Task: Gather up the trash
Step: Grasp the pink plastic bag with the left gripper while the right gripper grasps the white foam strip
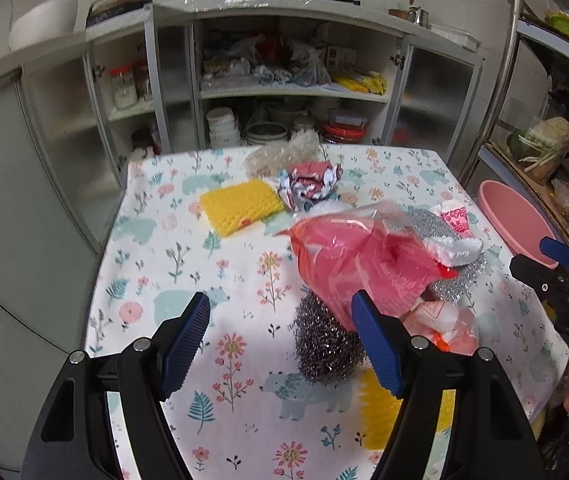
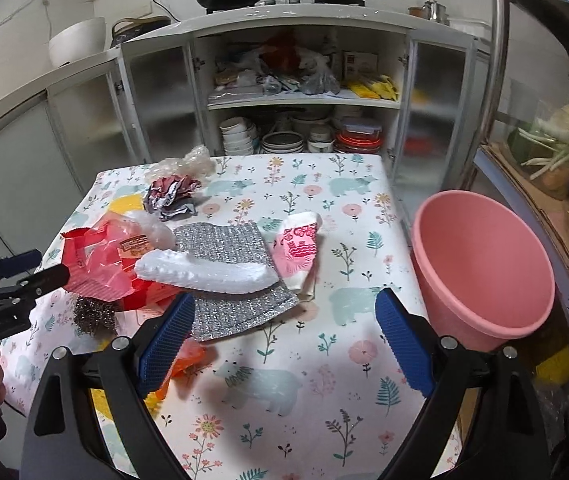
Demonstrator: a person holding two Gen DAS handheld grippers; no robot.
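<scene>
1. A red bag (image 1: 358, 258) lay crumpled mid-table, draped over a steel scourer (image 1: 326, 350) and touching a white foam piece (image 2: 208, 274).
2. The foam rested on a silver cloth (image 2: 240, 296), with a pink paper cup (image 2: 298, 250) just beside it.
3. A crumpled wrapper (image 1: 310, 184) and a yellow sponge (image 1: 240, 206) sat farther back.
4. The left gripper (image 1: 284, 346) hovered wide open and empty (its right finger overlapped the bag in view; contact unclear).
5. The right gripper (image 2: 284, 344) was also spread wide, holding nothing.
6. A pink bin (image 2: 480, 268) stood at the table's (image 2: 324, 400) right edge.
</scene>
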